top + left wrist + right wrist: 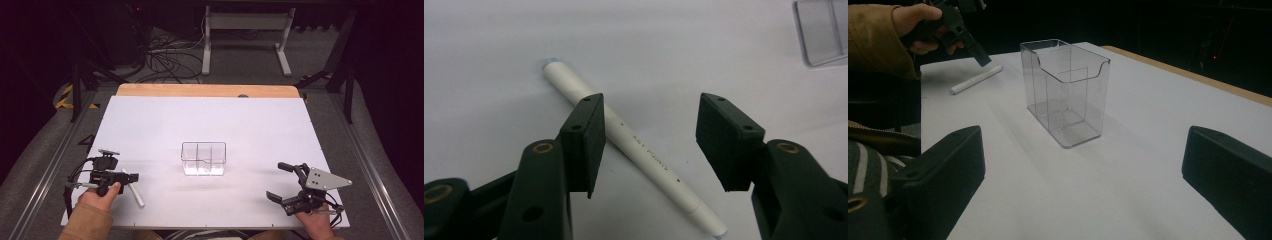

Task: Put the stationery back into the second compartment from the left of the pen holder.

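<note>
My left gripper (pixel 649 145) hangs just over a white marker pen (pixel 634 147) that lies flat on the white table (pixel 210 125). My two black fingers (pixel 586 142) are spread about halfway, and the pen runs slantwise between them. Its near end passes under the gap; its far end sticks out beyond my left-side finger. That finger's pad overlaps the barrel and may already brush it. The other pad stands well apart from the pen, with bare table in between. Nothing is pinched yet.

My right gripper (pixel 292 185) rests low over the table, well off to the side, its fingers spread wide and empty. A clear plastic organiser box (pixel 1064 90) stands upright between my two grippers, ahead of my right fingers.

The risk I judge: because the pen lies askew to my pads, closing now would push it with one pad first. The round barrel could then roll or swing out of the gap, or be caught near one end and hang tilted.
</note>
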### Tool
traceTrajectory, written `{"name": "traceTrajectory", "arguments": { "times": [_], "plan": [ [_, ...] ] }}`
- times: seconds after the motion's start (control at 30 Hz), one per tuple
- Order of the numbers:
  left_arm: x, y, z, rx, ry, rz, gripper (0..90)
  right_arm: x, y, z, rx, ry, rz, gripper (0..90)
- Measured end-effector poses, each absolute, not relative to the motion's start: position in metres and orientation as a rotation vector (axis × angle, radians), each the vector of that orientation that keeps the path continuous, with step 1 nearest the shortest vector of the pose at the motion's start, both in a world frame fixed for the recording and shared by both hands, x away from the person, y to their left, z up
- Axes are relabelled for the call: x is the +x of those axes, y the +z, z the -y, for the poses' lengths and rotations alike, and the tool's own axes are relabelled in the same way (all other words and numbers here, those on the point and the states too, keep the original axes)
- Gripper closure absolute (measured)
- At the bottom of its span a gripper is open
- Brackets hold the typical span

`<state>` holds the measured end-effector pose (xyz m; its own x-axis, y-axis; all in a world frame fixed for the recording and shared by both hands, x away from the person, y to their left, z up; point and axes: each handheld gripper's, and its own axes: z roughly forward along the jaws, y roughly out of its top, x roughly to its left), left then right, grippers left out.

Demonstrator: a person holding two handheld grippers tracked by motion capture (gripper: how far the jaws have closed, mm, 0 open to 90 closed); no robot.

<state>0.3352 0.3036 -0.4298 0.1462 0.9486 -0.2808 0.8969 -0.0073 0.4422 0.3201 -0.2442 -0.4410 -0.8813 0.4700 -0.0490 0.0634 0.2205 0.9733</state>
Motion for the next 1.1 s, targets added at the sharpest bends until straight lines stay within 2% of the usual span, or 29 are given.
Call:
{"name": "traceTrajectory", "arguments": {
  "times": [0.43,1.1],
  "plan": [
    [0.34,-0.434,-0.296,1.957,0.13,-1.833,50.4,0.319,-0.44,0.245,0.496,1.71,-2.162,4.1],
    [0.347,-0.441,-0.284,1.933,0.133,-1.975,56.3,0.318,-0.439,0.249,0.492,1.728,-2.149,4.1]
  ]
}}
